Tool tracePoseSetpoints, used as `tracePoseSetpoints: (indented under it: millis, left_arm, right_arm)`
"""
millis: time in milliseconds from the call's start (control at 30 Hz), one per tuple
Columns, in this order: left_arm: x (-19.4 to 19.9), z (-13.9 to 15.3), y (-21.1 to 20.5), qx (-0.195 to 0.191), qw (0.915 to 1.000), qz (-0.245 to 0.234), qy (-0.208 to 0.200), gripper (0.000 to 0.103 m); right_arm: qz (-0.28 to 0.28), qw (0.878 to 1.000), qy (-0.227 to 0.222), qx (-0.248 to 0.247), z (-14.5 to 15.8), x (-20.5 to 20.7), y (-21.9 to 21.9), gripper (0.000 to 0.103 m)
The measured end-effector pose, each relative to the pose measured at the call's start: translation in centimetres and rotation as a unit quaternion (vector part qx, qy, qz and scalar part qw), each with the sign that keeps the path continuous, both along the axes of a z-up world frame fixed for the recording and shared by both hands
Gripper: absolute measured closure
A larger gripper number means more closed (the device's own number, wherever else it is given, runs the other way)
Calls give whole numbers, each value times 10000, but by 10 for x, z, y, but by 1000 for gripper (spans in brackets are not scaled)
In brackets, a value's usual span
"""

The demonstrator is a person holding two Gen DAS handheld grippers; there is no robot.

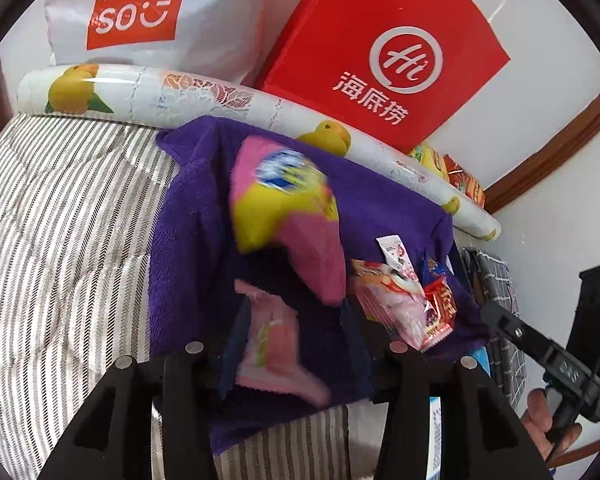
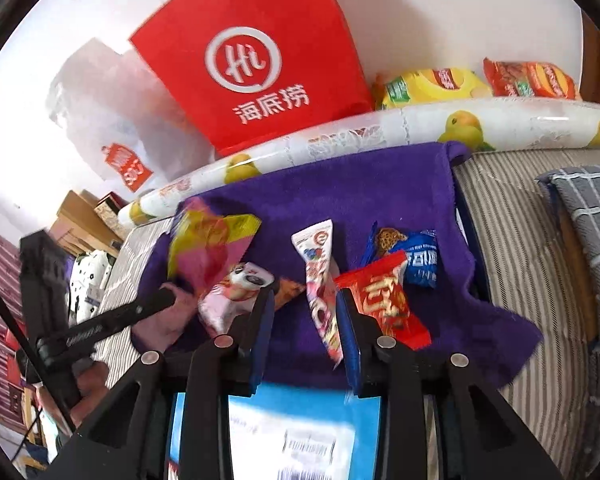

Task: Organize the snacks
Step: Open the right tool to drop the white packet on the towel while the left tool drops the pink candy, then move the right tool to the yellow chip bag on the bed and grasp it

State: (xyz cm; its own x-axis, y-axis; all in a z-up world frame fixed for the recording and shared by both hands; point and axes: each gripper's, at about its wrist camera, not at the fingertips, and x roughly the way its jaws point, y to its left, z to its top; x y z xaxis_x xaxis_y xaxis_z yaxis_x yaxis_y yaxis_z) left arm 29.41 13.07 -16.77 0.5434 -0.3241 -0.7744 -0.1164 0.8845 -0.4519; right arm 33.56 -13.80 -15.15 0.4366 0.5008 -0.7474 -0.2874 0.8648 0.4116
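Note:
A purple towel (image 1: 380,208) (image 2: 340,192) lies on a striped bed with snack packets on it. My left gripper (image 1: 296,340) is open; a small pink packet (image 1: 276,344) lies between its fingers, and a blurred pink and yellow bag (image 1: 288,208) lies just ahead. My right gripper (image 2: 306,320) is open around a long white and pink packet (image 2: 320,280). A red packet (image 2: 384,300) touches its right finger. A blue packet (image 2: 420,258) and a pink and white packet (image 2: 232,292) lie beside it. The left gripper's finger (image 2: 148,308) shows at the left, next to the pink and yellow bag (image 2: 208,248).
A red Haidilao bag (image 1: 384,52) (image 2: 252,52) and a white Miniso bag (image 1: 140,12) lean on the wall behind a rolled fruit-print sheet (image 1: 220,96) (image 2: 460,128). Yellow and orange snack bags (image 2: 432,84) lie behind the roll. A blue parcel (image 2: 300,432) sits below the right gripper. A grey checked pillow (image 2: 592,240) lies at the right.

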Motion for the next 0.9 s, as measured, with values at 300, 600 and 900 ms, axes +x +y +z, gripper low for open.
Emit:
tracePoseSetpoints:
  millis: [300,600,900]
  left_arm:
    - [-32,25,-9,-22,9999,-26,-161,57]
    - [-85,47,-13,168,9992,-114,-339,57]
    - [-130,53,-11,227,9987,-137,-433,56]
  right_arm:
    - [215,9988,-346,-283,26,-66,-2,69]
    - [436,9976,-402,-369,22,-133,-5,54]
    - [827,9958,-234,-319,-4,-198,-12,51]
